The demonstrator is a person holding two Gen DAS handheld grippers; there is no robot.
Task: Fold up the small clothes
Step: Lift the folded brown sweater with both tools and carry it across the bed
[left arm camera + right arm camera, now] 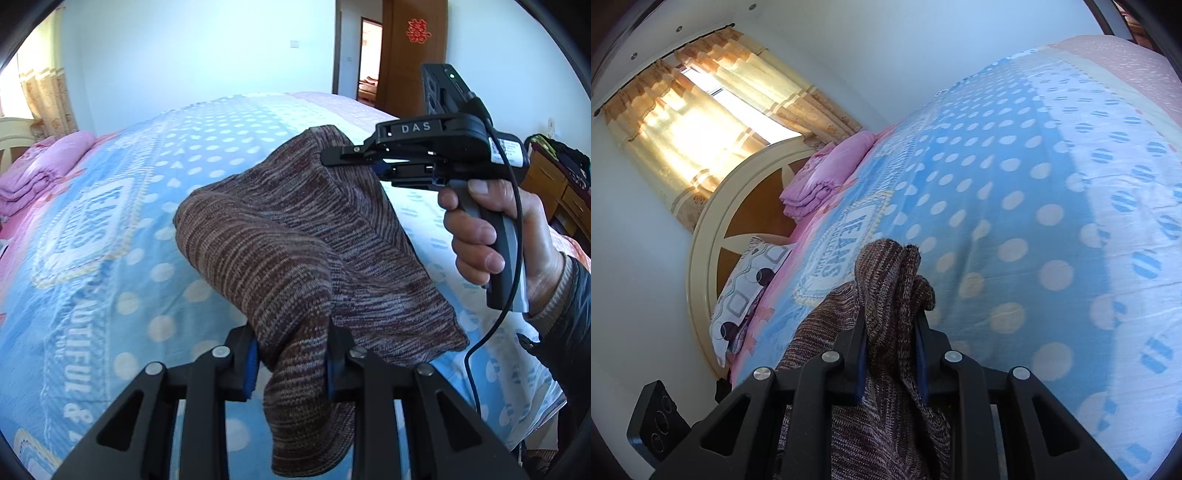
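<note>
A brown marled knit garment hangs in the air above the bed, stretched between both grippers. My left gripper is shut on a bunched lower corner of it, and a flap droops below the blue pads. In the left wrist view my right gripper pinches the garment's upper edge, held by a person's hand. The right wrist view shows my right gripper shut on a gathered fold of the knit garment, whose tip pokes out past the fingers.
Below lies the bed's blue polka-dot cover with printed lettering. A folded pink blanket and a patterned pillow sit at the cream headboard. A curtained window is behind it. A wooden dresser stands at the right.
</note>
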